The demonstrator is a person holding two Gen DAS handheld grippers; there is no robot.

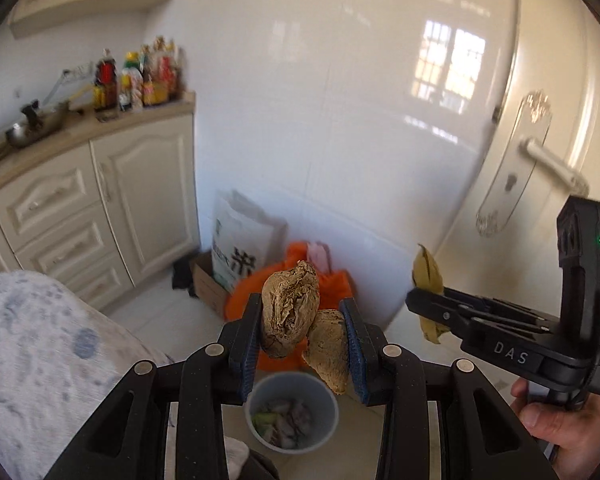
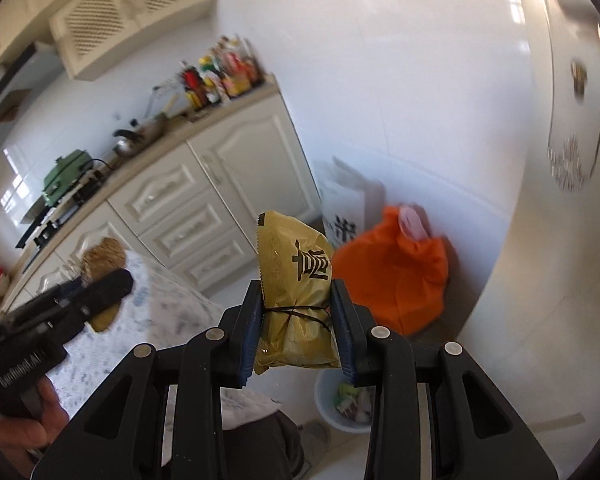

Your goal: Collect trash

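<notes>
Left gripper (image 1: 304,340) pinching brown crumpled wads (image 1: 290,308), right gripper (image 2: 298,332) clamped on a yellow wrapper (image 2: 296,288), both poised above the trash bin (image 1: 326,408) below, ready for dropping.

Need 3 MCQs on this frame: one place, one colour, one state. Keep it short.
1. Where is the pale blue bin?
A. on the counter
B. on the floor below the tongs
C. inside a cupboard

2. Colour of the packet in the right tongs?
A. yellow
B. red
C. white

3. State of the left tongs?
A. open, nothing held
B. out of view
C. shut on brown crumpled trash

Answers:
1 B: the bin stands on the floor tiles beneath both pairs of tongs.
2 A: the wrapper is yellow with dark print.
3 C: both pads press on the brown lumps.
</notes>
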